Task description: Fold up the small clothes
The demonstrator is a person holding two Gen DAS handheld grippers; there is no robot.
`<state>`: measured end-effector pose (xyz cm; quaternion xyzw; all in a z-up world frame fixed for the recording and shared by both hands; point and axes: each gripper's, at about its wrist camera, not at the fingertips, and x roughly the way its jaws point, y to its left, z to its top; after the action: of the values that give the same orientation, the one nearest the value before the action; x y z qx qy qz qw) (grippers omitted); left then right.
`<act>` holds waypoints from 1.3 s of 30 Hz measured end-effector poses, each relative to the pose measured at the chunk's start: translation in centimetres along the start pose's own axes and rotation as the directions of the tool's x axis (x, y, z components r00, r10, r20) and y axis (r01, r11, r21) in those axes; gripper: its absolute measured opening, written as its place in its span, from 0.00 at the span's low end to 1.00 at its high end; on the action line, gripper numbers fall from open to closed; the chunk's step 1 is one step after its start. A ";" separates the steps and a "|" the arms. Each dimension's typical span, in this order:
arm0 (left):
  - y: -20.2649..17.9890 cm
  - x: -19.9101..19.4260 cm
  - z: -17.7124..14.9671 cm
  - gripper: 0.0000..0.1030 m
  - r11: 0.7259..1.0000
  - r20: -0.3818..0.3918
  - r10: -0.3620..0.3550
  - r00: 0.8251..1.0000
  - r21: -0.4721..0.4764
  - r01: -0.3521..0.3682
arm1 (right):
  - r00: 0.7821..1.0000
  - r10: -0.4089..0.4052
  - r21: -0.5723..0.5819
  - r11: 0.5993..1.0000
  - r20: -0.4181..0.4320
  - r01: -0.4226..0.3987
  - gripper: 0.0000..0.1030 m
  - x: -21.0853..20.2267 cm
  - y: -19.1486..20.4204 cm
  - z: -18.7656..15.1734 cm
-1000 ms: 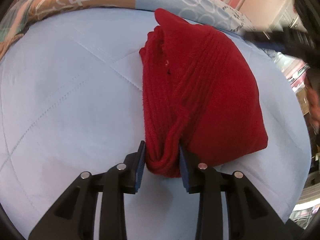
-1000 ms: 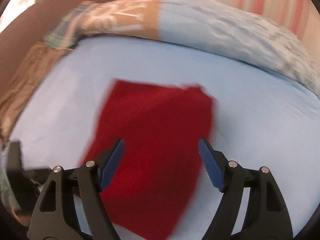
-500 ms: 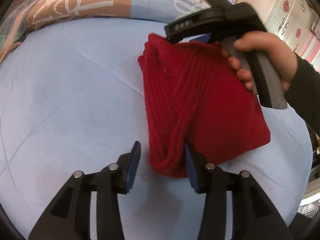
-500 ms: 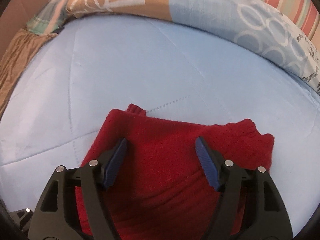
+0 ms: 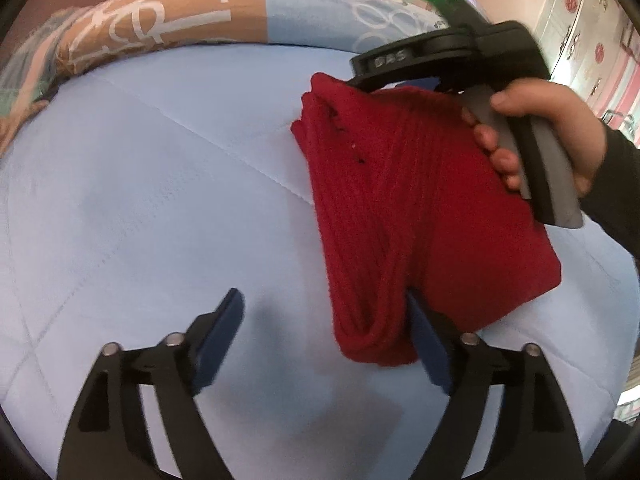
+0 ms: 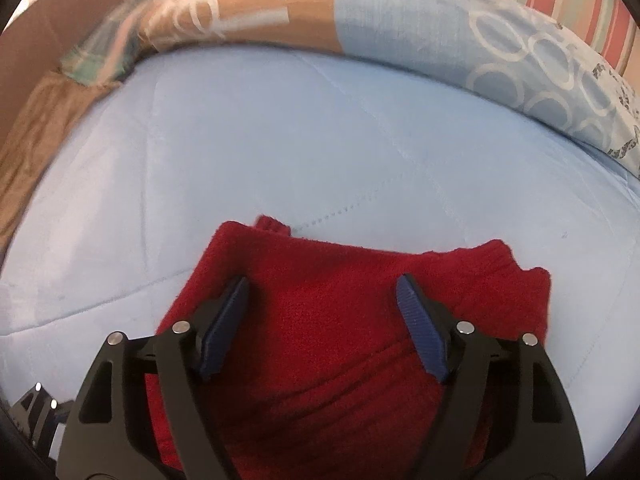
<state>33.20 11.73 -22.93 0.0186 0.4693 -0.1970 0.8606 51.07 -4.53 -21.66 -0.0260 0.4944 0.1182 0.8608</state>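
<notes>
Sweater (image 5: 420,216) under down-tilted right gripper (image 6: 322,292)

- Left gripper (image 5: 324,324) has just been opening; its jaws stand wide, the sweater (image 5: 420,208) roll's near end between them, unpinched.
- Sweater lies folded on the blue quilt (image 5: 140,200).
- A hand (image 5: 548,128) holds the right gripper (image 5: 440,60) over the sweater's far end.

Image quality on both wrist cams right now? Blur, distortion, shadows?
Left wrist: sharp centre, heavy fisheye bending, dark vignette corners, soft shadow under the left gripper on the blue quilt. Right wrist: red knit garment fairly sharp, patterned bedding behind it smeared.
</notes>
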 end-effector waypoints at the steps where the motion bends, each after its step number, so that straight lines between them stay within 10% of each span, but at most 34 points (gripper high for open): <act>1: -0.3 -0.2 0.1 0.86 1.000 -0.001 0.021 1.000 0.008 -0.021 | 0.999 0.025 -0.001 1.000 0.029 -0.025 0.78 -1.1 -0.1 -0.2; 6: -0.4 -0.9 0.8 0.91 0.998 -0.033 0.062 0.998 -0.009 -0.062 | 0.989 0.031 -0.034 0.999 0.142 -0.027 0.97 -7.8 -0.6 -2.8; 20: -2.5 -1.5 2.5 0.92 0.997 -0.059 0.044 0.997 -0.064 -0.048 | 0.995 -0.056 0.207 0.978 0.084 0.038 0.97 -13.0 -6.4 -16.2; 39: -0.3 3.7 2.0 0.98 0.949 -0.135 -0.204 0.970 -0.270 0.162 | 0.994 -0.066 0.191 0.980 0.082 0.049 0.97 -12.0 -7.1 -16.6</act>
<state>36.50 9.83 -24.79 -0.1208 0.5586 -0.2118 0.7928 32.84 -16.24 -20.32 0.0464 0.4640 0.0470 0.8834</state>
